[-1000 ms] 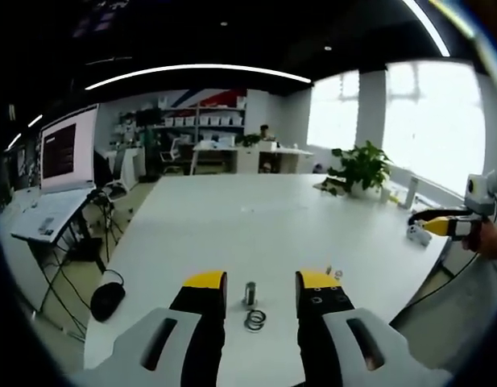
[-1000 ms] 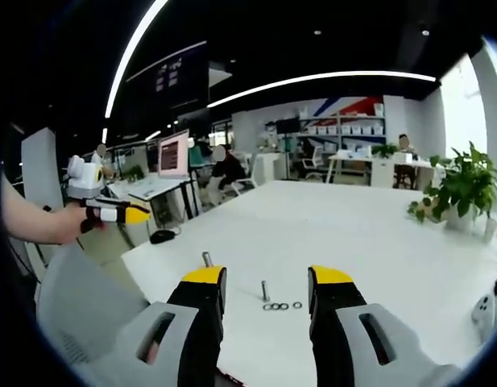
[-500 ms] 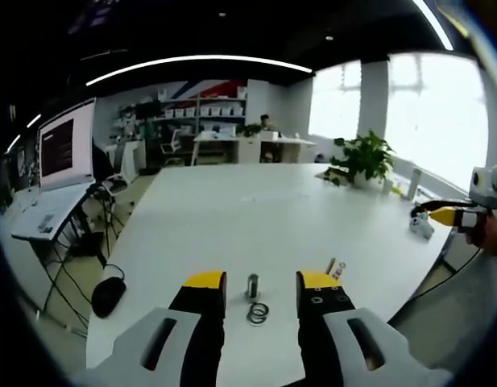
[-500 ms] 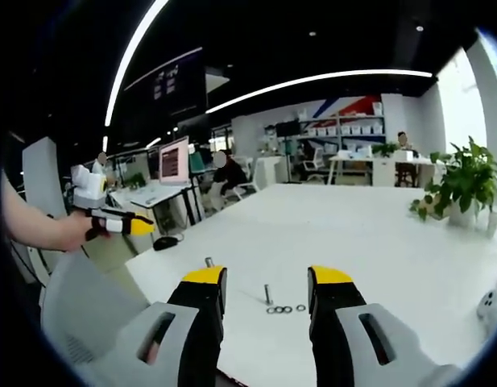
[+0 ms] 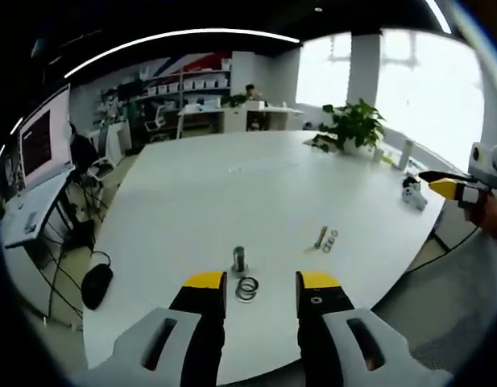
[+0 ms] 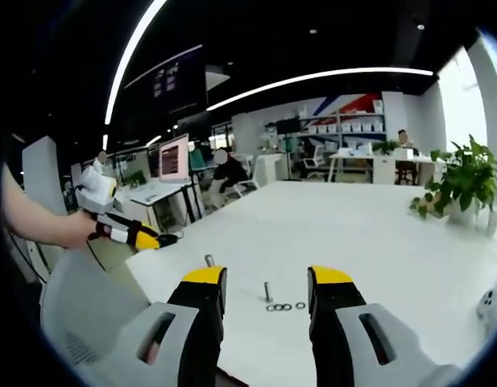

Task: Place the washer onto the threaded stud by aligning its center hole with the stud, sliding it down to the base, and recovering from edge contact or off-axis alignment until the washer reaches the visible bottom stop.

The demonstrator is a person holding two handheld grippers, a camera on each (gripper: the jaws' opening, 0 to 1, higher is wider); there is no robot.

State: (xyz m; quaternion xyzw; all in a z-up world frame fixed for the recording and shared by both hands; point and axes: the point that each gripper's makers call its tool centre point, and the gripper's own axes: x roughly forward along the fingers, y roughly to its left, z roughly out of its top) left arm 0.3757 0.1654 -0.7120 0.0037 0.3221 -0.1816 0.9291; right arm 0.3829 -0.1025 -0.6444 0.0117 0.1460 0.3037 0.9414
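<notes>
On the white table (image 5: 232,193) a short steel stud (image 5: 238,259) stands upright, with a small pile of washers (image 5: 246,288) just in front of it. My left gripper (image 5: 262,282) hovers above the table's near edge, open and empty, the pile between its yellow tips. A thinner stud (image 5: 320,236) with small washers (image 5: 331,240) stands further right. In the right gripper view that thin stud (image 6: 267,292) and a row of washers (image 6: 283,306) lie between the open, empty jaws of my right gripper (image 6: 267,278). The short stud (image 6: 209,260) is to its left.
A hand holds the left gripper (image 6: 127,232) at the table's left corner; the right gripper (image 5: 453,187) shows past the far right edge. A potted plant (image 5: 353,125) and a white device (image 5: 411,193) sit on the table's far right. A black mouse (image 5: 96,284) lies below the left edge.
The left gripper view has tipped downward and pulled back, so the studs and washers sit higher between its jaws. In the right gripper view the left gripper's nose has dipped. Nothing on the table moved.
</notes>
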